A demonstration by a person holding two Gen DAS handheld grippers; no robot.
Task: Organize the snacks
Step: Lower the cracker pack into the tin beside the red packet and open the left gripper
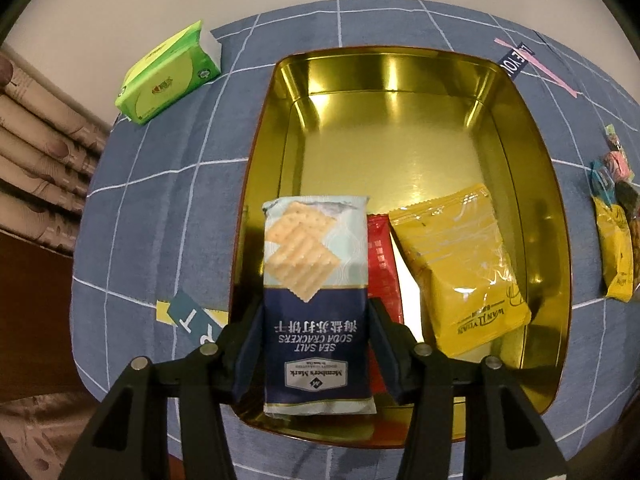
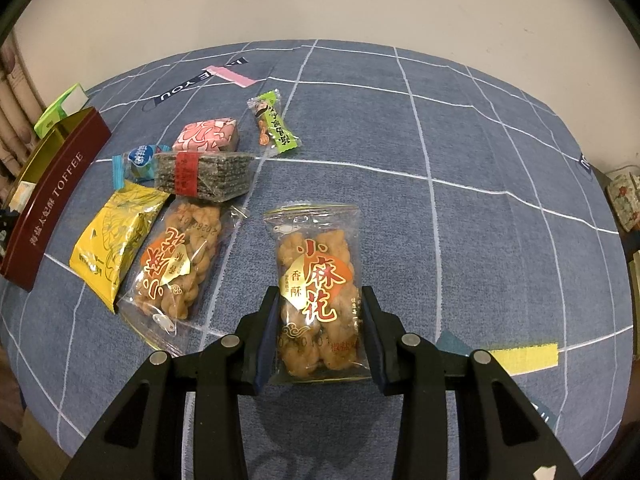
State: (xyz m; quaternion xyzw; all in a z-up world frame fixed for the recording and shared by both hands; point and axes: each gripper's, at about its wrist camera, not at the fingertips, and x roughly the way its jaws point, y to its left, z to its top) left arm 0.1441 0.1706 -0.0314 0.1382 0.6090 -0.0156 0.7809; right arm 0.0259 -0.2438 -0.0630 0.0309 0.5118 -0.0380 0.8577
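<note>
My left gripper (image 1: pixel 316 316) is shut on a sea salt soda cracker pack (image 1: pixel 316 296) and holds it over the near end of the open gold tin (image 1: pixel 400 80). In the tin lie a yellow snack bag (image 1: pixel 460 268) and a red packet (image 1: pixel 382 264). My right gripper (image 2: pixel 320 308) is shut on a clear bag of fried dough twists (image 2: pixel 316 288) just above the blue cloth. The tin's dark red outer wall (image 2: pixel 52 200) shows at the far left of the right wrist view.
Beside the tin lie a second dough twist bag (image 2: pixel 176 264), a yellow bag (image 2: pixel 112 240), a sesame bar pack (image 2: pixel 204 176), a pink packet (image 2: pixel 208 134), a blue candy (image 2: pixel 140 160) and a green snack stick (image 2: pixel 274 124). A green tissue pack (image 1: pixel 168 76) sits far left.
</note>
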